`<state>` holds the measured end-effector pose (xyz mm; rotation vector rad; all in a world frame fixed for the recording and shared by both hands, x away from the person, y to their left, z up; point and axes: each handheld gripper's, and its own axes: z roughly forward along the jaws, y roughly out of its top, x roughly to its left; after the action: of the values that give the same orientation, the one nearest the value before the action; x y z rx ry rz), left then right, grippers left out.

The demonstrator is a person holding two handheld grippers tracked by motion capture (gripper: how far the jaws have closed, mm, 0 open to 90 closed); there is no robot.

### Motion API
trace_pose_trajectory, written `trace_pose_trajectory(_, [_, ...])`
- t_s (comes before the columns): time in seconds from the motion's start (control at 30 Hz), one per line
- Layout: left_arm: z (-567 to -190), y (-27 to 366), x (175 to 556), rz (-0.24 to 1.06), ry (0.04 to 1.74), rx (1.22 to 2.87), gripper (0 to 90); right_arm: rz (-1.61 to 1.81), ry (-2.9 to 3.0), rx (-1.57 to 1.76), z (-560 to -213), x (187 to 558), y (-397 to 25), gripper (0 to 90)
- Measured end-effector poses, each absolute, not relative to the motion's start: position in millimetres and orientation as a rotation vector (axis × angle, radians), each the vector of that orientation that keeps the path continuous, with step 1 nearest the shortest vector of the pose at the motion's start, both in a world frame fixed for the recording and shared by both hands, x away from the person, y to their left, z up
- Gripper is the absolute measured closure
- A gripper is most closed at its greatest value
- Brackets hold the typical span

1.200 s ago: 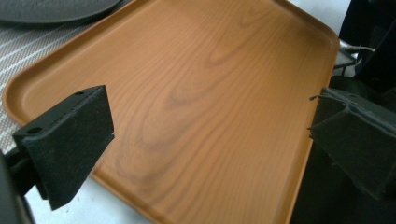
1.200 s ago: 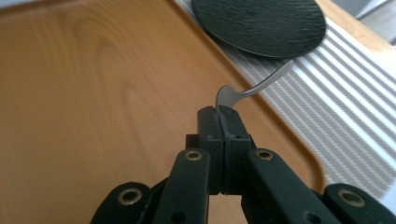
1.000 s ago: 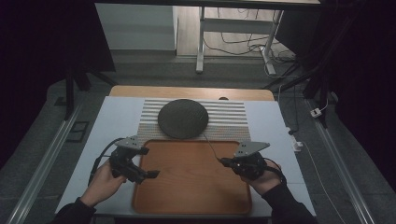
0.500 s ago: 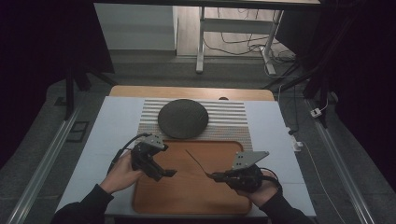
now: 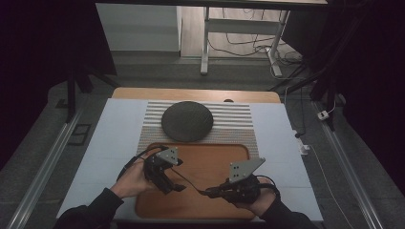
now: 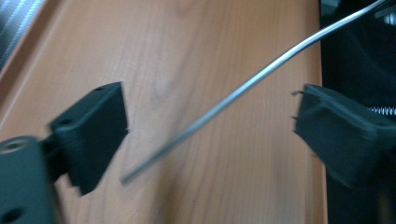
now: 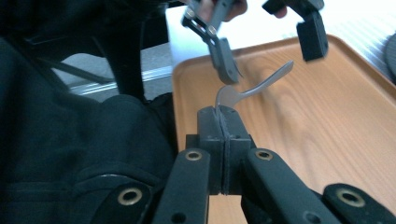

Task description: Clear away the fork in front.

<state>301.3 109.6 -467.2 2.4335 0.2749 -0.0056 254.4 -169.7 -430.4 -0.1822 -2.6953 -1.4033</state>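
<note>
Fingers of the right gripper (image 7: 223, 122) are pressed together on one end of a thin metal utensil (image 7: 254, 87), pinching it above the wooden tray (image 5: 224, 162). Its long handle slants up and left into the gap between the spread fingers of the left gripper (image 6: 210, 135), touching neither. Both grippers hang over the tray's near half on the tabletop (image 5: 114, 133).
</note>
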Motion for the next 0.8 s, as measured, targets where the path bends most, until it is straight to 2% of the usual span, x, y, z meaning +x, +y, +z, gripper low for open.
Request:
trace_pose_trajectory(0.23, [-467,110,295,-0.011,0.117,2.479,44.6,-1.384,-2.669,-0.099,-430,251,-166,89.3])
trace_pose_trajectory(0.5, [-468,104,287,-0.058,-0.052,2.516,71.2,-1.349,-2.674,-0.043,-431,250,-164,89.3])
trace_pose_trajectory(0.8, [-472,97,278,-0.029,-0.252,2.582,79.9,-1.282,-2.653,0.0,-435,250,-160,89.0])
